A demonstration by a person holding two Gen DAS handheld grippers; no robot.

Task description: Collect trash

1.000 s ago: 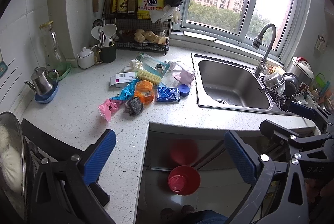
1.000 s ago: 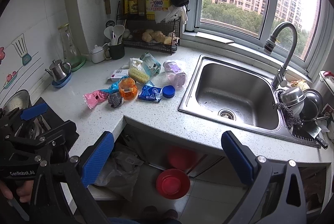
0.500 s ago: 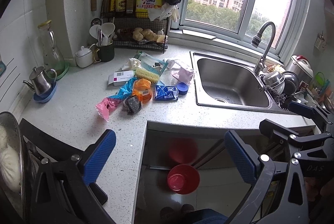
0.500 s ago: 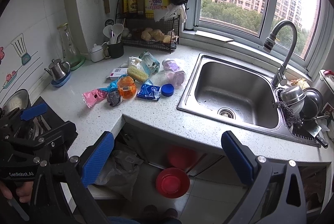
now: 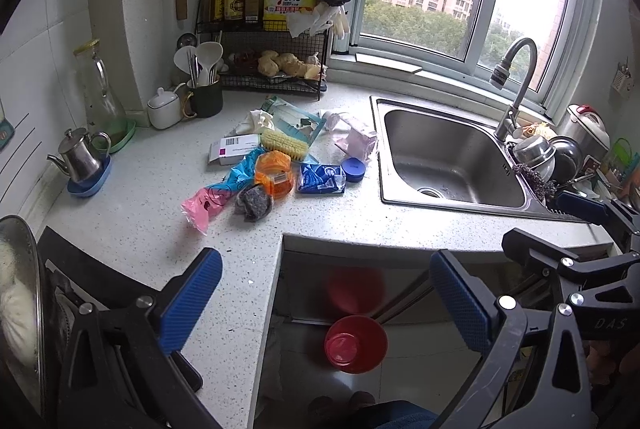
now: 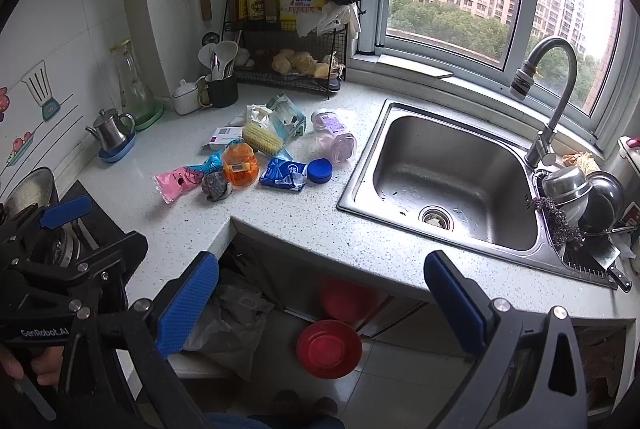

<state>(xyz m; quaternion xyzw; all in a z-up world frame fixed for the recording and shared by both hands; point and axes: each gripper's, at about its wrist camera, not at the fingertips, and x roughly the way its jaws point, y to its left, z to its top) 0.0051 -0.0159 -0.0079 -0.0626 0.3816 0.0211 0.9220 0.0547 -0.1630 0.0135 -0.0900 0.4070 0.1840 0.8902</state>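
Note:
A heap of trash lies on the white counter: a pink wrapper [image 5: 204,203], a grey scrub ball [image 5: 253,202], an orange container [image 5: 274,174], a blue packet [image 5: 322,178], a blue lid [image 5: 354,169], a white box [image 5: 234,148], a yellow brush [image 5: 285,144] and a pink plastic jar [image 6: 334,140]. My left gripper [image 5: 326,305] is open and empty, well short of the heap, over the counter's front edge. My right gripper [image 6: 322,299] is open and empty, also held back from the counter. The orange container [image 6: 239,169] shows in both views.
A steel sink [image 6: 444,173] with a tap [image 6: 540,85] lies right of the heap. A wire rack [image 5: 276,69] with bottles, a utensil cup [image 5: 206,97] and a small kettle [image 5: 80,159] stand at the back. A red bowl [image 5: 355,343] sits on the floor below. A stove [image 5: 52,269] is at left.
Both views have shifted slightly; the heap sits a little nearer and more to the left. Nothing was picked up and both grippers stay open.

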